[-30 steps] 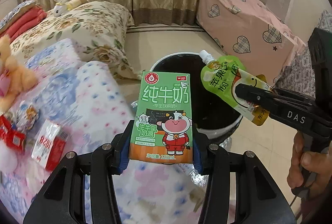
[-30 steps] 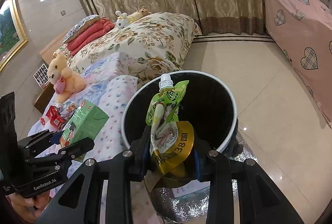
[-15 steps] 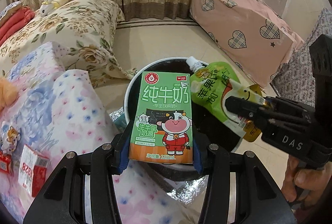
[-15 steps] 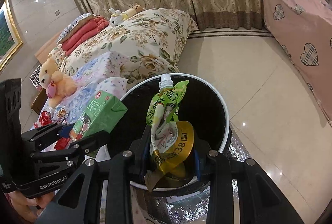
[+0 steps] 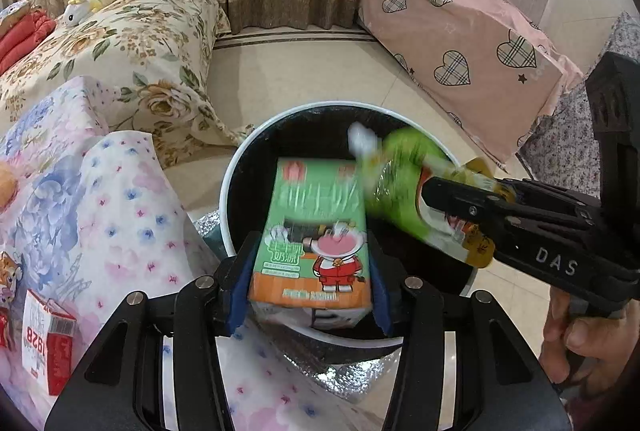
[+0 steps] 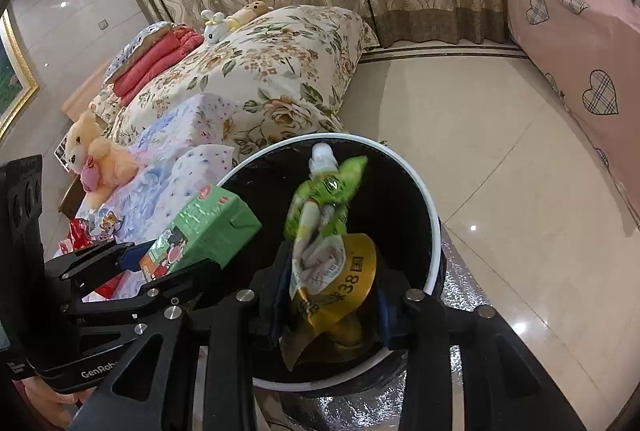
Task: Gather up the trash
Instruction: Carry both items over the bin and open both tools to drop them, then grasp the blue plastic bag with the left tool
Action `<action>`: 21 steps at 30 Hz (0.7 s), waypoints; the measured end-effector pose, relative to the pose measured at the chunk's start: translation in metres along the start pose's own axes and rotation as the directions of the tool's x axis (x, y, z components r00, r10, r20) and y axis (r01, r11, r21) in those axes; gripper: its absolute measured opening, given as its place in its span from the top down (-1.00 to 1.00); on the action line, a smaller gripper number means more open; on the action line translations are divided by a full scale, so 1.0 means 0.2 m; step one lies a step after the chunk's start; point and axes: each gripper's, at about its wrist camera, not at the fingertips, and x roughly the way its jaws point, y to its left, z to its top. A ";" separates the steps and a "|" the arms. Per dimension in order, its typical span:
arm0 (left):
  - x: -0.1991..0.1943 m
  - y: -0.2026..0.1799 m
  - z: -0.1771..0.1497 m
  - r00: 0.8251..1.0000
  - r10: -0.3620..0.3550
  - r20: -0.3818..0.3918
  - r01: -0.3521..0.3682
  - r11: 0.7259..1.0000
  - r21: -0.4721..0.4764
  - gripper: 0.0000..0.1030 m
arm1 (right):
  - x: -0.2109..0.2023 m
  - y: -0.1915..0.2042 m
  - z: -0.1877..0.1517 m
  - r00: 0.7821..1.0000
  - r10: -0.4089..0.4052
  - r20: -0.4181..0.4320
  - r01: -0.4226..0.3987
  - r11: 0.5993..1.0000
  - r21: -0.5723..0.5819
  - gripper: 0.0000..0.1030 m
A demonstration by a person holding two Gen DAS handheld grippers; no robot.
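Opening over the black bin (image 5: 240, 167), both grippers loosen; the milk carton (image 5: 312, 235) leaving the left gripper (image 5: 308, 291) or the juice pouch (image 6: 324, 231) leaving the right gripper (image 6: 332, 303) could clip the rim and fall outside.

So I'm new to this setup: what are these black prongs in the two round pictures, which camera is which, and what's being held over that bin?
There is no robot arm. A person holds a two-finger gripper in each hand, and each gripper carries a fisheye camera looking along its own fingers, so the black prongs at the bottom of each picture are that gripper's fingers.

The left wrist view shows the left gripper with a green milk carton between its pads; the jaws are opening, there is a gap beside the carton, and it looks blurred, as if dropping. The right gripper enters that picture from the right.

In the right wrist view, the right gripper's jaws are also opening around a crumpled green drink pouch.

Both items hang over a black bin with a white rim. On the flowered bedding lies a red-and-white box.
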 end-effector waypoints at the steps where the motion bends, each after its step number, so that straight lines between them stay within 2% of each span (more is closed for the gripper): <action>1: -0.01 0.00 0.00 1.000 0.000 0.005 0.000 1.000 -0.002 -0.15 | 0.00 -0.01 0.00 1.000 0.006 0.001 -0.006 1.000 0.012 0.28; 2: -0.02 0.00 0.00 1.000 0.007 0.015 -0.007 1.000 -0.007 -0.34 | 0.00 -0.01 0.00 1.000 0.009 0.003 -0.009 1.000 0.022 0.28; 3: -0.04 0.01 0.00 1.000 0.013 0.027 -0.013 1.000 -0.012 -0.42 | -0.01 -0.02 0.01 1.000 0.010 0.006 -0.010 1.000 0.030 0.27; 7: -0.11 0.05 -0.04 0.999 0.009 0.046 -0.007 0.999 -0.046 -0.43 | -0.06 -0.01 -0.01 1.000 0.014 0.022 -0.015 0.999 0.037 0.26; 11: -0.20 0.12 -0.16 0.997 0.029 0.071 -0.023 0.996 -0.088 -0.43 | -0.11 0.06 -0.05 0.999 0.027 0.043 -0.028 0.999 0.028 0.21; 13: -0.25 0.16 -0.25 0.996 0.041 0.077 -0.033 0.994 -0.108 -0.43 | -0.14 0.11 -0.08 0.998 0.044 0.055 -0.045 0.999 0.020 0.07; 21: -0.45 0.39 -0.57 0.992 0.090 0.090 -0.067 0.971 -0.228 -0.44 | -0.15 0.39 -0.24 0.991 0.122 0.048 -0.121 0.992 -0.025 -0.25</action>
